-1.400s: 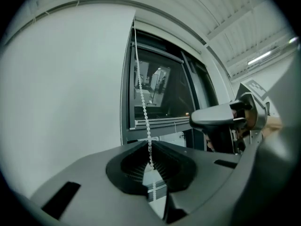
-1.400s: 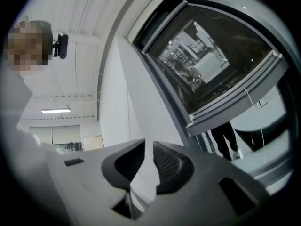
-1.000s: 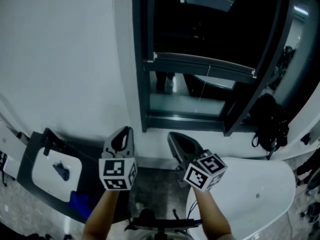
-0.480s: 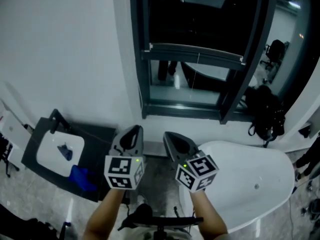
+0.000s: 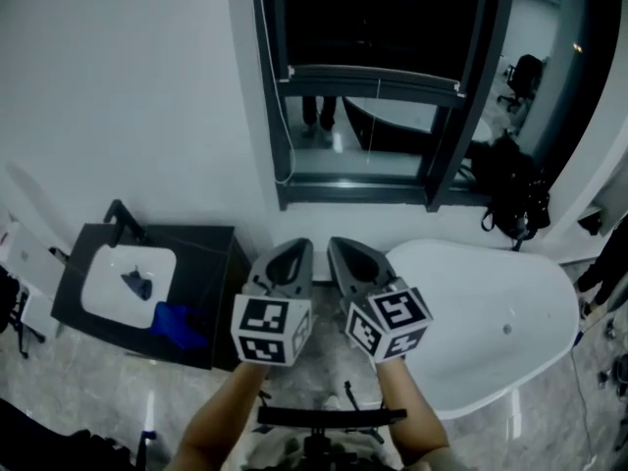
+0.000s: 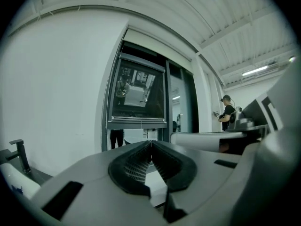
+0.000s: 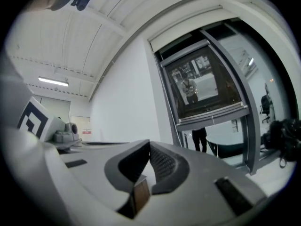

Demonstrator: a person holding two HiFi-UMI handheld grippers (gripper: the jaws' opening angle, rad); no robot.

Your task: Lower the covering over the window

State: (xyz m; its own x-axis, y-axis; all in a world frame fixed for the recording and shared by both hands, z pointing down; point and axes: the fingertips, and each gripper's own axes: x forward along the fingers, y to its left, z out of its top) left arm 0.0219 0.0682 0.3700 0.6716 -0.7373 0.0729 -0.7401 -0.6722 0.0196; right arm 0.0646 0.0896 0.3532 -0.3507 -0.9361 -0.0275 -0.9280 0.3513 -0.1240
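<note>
The window (image 5: 265,116) is set in a dark frame in the white wall. Its covering, a dark blind, hangs partway down and ends in a grey bottom bar (image 5: 373,78) with a thin pull cord (image 5: 379,116) below it. The same bar (image 6: 137,122) shows in the left gripper view, and it (image 7: 211,114) also shows in the right gripper view. My left gripper (image 5: 294,248) and right gripper (image 5: 343,246) are side by side, well short of the window and pointing level at it. Both are shut with nothing between the pads, as seen on the left gripper (image 6: 151,142) and the right gripper (image 7: 149,144).
A white bathtub (image 5: 491,322) stands at the right under the window. At the left is a black cabinet with a white sink (image 5: 128,283), a faucet (image 5: 123,219) and a blue cloth (image 5: 177,324). A black bag (image 5: 515,194) lies by the frame's right post. A person (image 6: 229,112) stands far right.
Both grippers have shifted right and lower in the head view and now sit closer together. The window looks farther off, and more of the floor, sink and tub is in view.
</note>
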